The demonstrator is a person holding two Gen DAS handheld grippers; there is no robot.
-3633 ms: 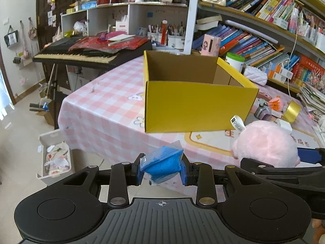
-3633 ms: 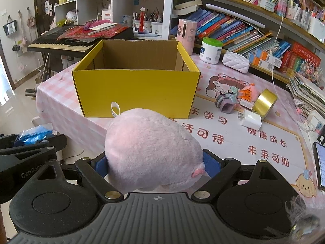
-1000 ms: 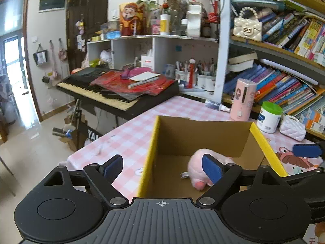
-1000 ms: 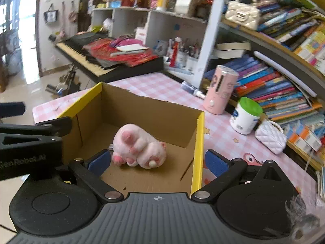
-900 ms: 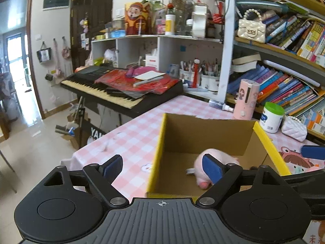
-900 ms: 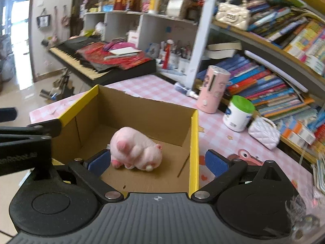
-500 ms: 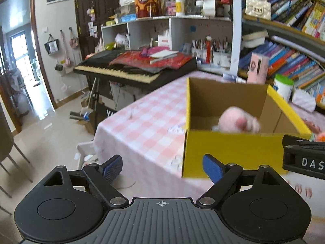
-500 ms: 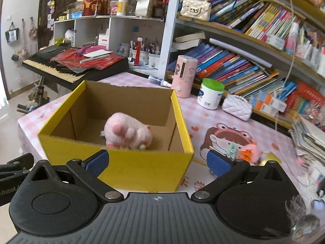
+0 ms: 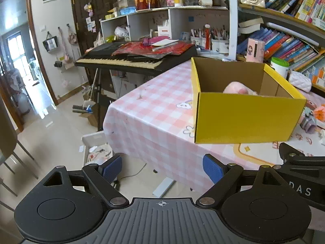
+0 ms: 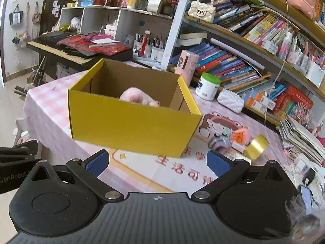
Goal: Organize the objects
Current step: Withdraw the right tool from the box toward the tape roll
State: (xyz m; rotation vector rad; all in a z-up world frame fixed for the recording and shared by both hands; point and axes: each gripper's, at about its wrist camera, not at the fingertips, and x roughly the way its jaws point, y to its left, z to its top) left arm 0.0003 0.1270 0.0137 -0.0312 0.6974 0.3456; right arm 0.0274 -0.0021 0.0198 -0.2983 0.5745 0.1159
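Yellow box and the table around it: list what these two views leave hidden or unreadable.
- Yellow box floor: hidden in both views by its near wall.
- Pink plush toy: only its top shows above the wall; its lower part is hidden.
- Gold tape roll: motion-blurred in the right wrist view.
- Phone: partly covered by the right gripper body.
- Left gripper: open, nothing hidden between its jaws.

1. The box (image 10: pixel 132 126) in front of me is bright yellow outside and plain brown cardboard inside.
2. The plush toy (image 10: pixel 140 98) in it is pale pink.
3. The desk (image 9: pixel 154 118) wears a pink-and-white checked cloth.
4. My left hand-held gripper (image 9: pixel 162 167) is black with blue pads; so is my right hand-held gripper (image 10: pixel 157 162).
5. The tape roll (image 10: pixel 256 146) is shiny gold.
6. The jar (image 10: pixel 208 87) is white with a green lid.
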